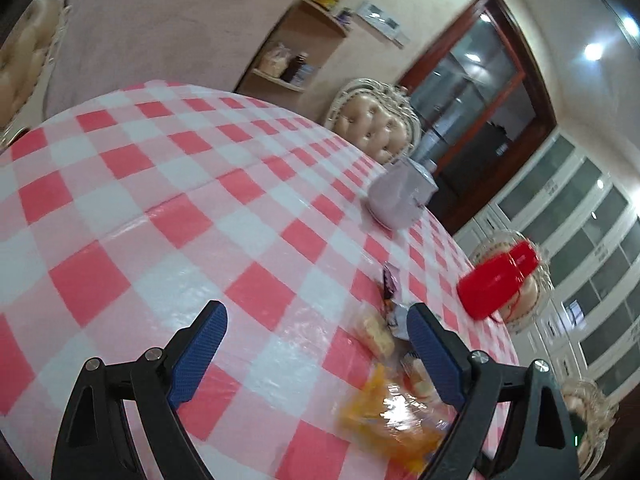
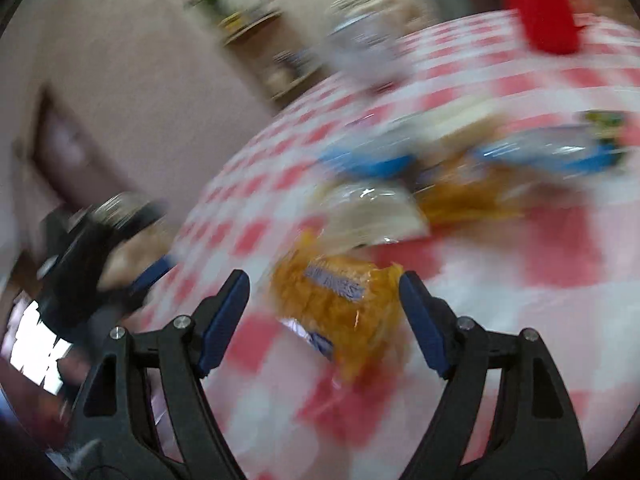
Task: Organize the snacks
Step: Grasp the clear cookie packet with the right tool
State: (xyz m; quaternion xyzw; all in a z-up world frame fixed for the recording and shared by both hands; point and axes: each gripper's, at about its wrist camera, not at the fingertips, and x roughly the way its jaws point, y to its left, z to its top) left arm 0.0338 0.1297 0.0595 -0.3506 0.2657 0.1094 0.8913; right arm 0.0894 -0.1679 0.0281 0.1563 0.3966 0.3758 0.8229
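Over the checked tablecloth (image 1: 168, 216) the left gripper (image 1: 316, 322) hangs spread and empty with the snack packets (image 1: 384, 360) at its four o'clock, a red cup (image 1: 496, 280) at two o'clock, while the right gripper (image 2: 324, 292) hangs spread too, the orange snack bag (image 2: 340, 304) lying loose between its fingers.

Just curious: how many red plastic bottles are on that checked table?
1. The red plastic bottle stands near the far edge of the red-and-white checked table, beyond the snack packets; others may be hidden.
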